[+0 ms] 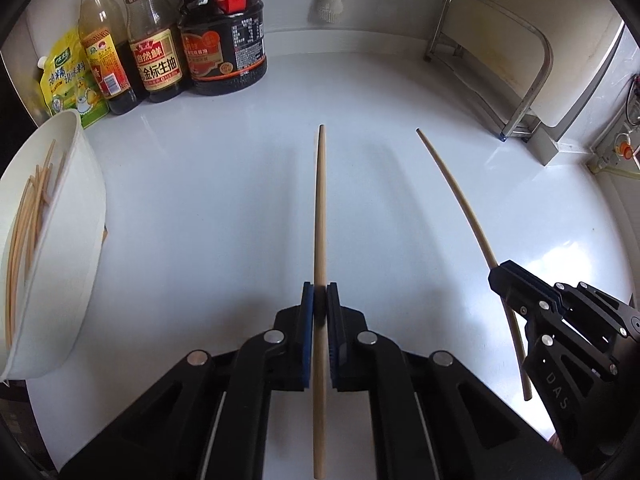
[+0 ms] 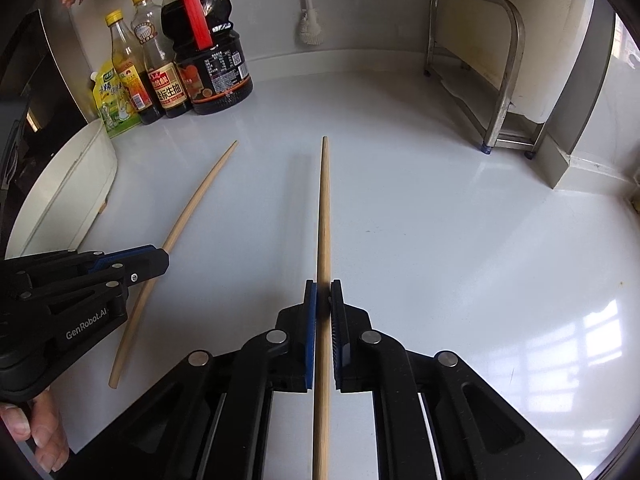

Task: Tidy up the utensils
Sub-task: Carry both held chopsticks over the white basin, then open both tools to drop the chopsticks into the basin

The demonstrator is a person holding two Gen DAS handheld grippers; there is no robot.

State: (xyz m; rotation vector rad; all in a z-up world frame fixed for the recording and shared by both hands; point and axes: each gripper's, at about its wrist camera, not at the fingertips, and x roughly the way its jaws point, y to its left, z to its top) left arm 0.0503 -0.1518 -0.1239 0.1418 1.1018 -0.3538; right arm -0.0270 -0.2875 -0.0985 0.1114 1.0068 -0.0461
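Observation:
My left gripper (image 1: 320,289) is shut on a wooden chopstick (image 1: 320,208) that runs straight ahead between its blue pads, lifted off the white counter. To its right, my right gripper (image 1: 498,274) is shut on a second chopstick (image 1: 452,184). In the right wrist view that second chopstick (image 2: 323,216) is clamped in the right gripper (image 2: 324,286), and the left gripper (image 2: 162,262) with its chopstick (image 2: 200,196) shows at the left. A white holder (image 1: 68,224) at the left edge contains several more chopsticks (image 1: 28,220).
Sauce bottles (image 1: 192,32) and a yellow pouch (image 1: 68,80) stand at the back left of the counter (image 1: 224,184). A metal rack (image 1: 500,60) stands back right, a white brush (image 1: 328,4) hangs on the back wall. A person's fingers (image 2: 44,436) hold the left gripper's handle.

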